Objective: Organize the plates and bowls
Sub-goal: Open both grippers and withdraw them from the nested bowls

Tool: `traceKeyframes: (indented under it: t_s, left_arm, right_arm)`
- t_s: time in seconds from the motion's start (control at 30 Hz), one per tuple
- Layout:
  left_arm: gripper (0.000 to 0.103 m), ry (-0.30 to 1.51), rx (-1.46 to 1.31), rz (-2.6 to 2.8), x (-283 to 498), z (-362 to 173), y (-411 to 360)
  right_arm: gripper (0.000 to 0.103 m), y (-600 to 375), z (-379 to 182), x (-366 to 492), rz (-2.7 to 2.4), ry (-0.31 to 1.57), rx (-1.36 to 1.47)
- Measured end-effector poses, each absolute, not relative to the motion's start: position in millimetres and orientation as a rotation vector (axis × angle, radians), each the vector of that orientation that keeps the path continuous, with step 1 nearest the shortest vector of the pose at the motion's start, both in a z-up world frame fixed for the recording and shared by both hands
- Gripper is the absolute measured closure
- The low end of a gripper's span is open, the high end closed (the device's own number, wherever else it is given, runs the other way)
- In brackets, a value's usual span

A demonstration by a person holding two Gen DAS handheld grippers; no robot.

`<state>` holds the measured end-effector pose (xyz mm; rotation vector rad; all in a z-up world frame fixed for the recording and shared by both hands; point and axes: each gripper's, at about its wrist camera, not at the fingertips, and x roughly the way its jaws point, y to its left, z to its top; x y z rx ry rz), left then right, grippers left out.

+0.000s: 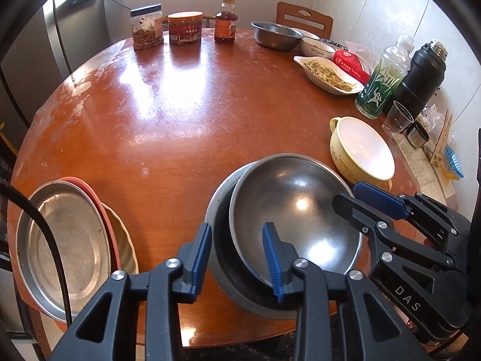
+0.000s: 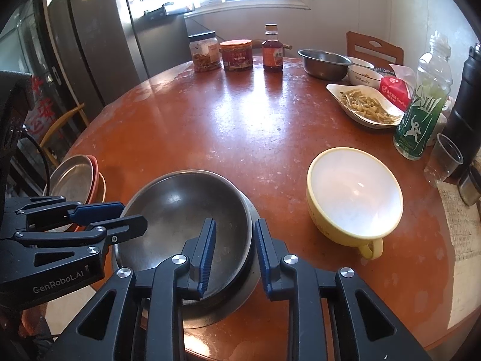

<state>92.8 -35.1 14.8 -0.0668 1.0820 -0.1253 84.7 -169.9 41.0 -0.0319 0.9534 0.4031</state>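
**Both grippers straddle the rims of the nested steel bowls**

From your left wrist camera, your left gripper (image 1: 237, 258) has its blue pads parted around the near-left rims of the nested bowls: the left pad sits outside the outer steel bowl (image 1: 219, 276), the right pad inside the inner steel bowl (image 1: 294, 213). The pads do not visibly press on the metal. Your right gripper (image 1: 348, 197) comes in from the right at the inner bowl's far-right rim. A stack of plates (image 1: 66, 240), steel on top, red below, lies to the left near the table (image 1: 180, 105) edge. A yellow handled bowl (image 1: 360, 150) stands just right of the nested bowls.

From your right wrist camera, your right gripper (image 2: 236, 255) is likewise spread, one pad inside the inner steel bowl (image 2: 180, 207), the other outside the outer steel bowl (image 2: 251, 282); neither clearly clamps. Your left gripper (image 2: 129, 215) reaches over the bowl's left rim. The yellow handled bowl (image 2: 354, 192) sits apart to the right, the stack of plates (image 2: 75, 180) to the left.
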Motion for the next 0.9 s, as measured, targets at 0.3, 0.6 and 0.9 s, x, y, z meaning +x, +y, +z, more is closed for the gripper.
traceKeyframes:
  t_s: [0.3, 0.6, 0.9]
  left_arm:
    - [0.065, 1.045, -0.068, -0.124, 91, 27, -36]
    - [0.057, 1.024, -0.064, -0.116, 91, 36, -39]
    - [0.051, 1.008, -0.051, -0.117, 97, 45, -45]
  right_arm:
    - [0.068, -175, 50, 85, 0.406, 0.927, -0.009]
    - [0.055, -181, 56, 86, 0.395, 0.903, 0.007]
    - [0.044, -194, 64, 92, 0.368, 0.881, 0.032]
